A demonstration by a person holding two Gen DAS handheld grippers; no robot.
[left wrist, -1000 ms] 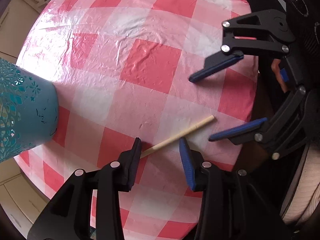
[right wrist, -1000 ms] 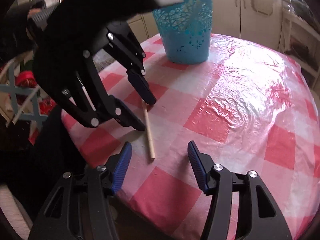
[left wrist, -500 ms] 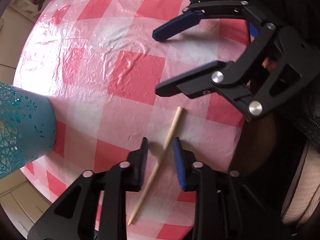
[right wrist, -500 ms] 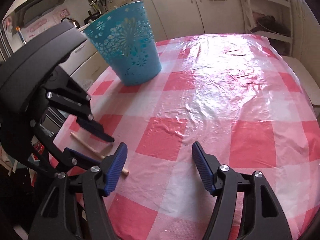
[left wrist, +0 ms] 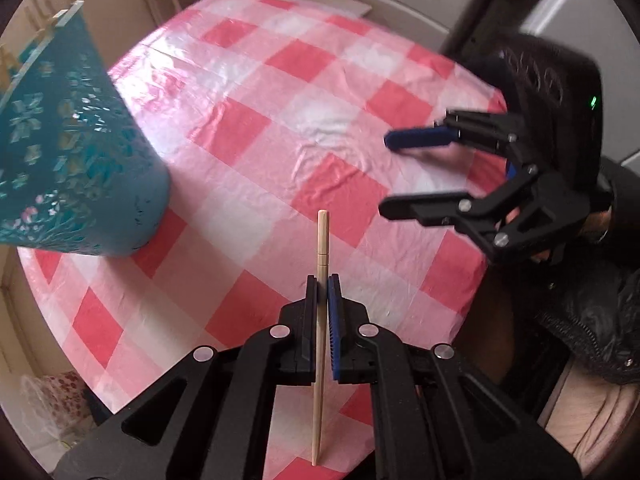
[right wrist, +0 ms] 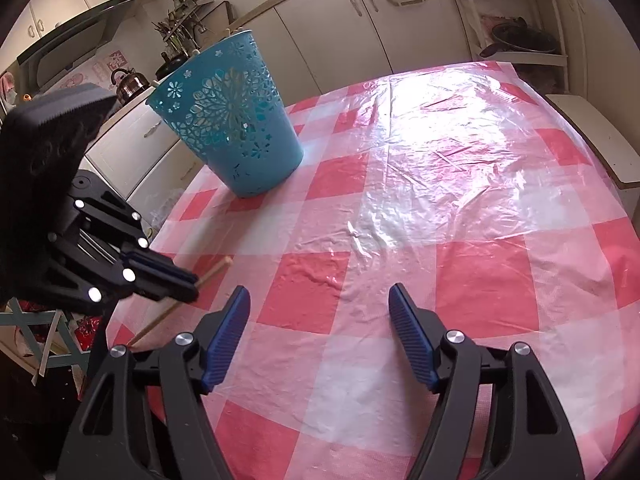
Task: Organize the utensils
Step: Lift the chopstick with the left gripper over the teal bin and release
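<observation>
A thin wooden chopstick (left wrist: 322, 236) is lifted off the red-and-white checked tablecloth (left wrist: 304, 128), with my left gripper (left wrist: 323, 280) shut on its middle. Its ends stick out past the pads on both sides. In the right wrist view the same chopstick (right wrist: 216, 270) shows in the left gripper (right wrist: 194, 286) near the table's left edge. A teal cut-out basket (left wrist: 68, 160) stands at the left; it (right wrist: 232, 120) holds a few sticks at its rim. My right gripper (right wrist: 318, 292) hovers over the cloth, its jaws opening with nothing between them; it (left wrist: 384, 176) sits to the right of the chopstick.
Cream kitchen cabinets (right wrist: 344, 36) run behind the table, with a kettle (right wrist: 128, 82) on the counter at the left. A shelf with a dark pan (right wrist: 520, 36) stands at the back right. A person's dark sleeve (left wrist: 580, 280) is at the table's right edge.
My left gripper closed on the chopstick, lifted it off the cloth and rolled so it points away. The right gripper swung right, away from the chopstick, and widened.
</observation>
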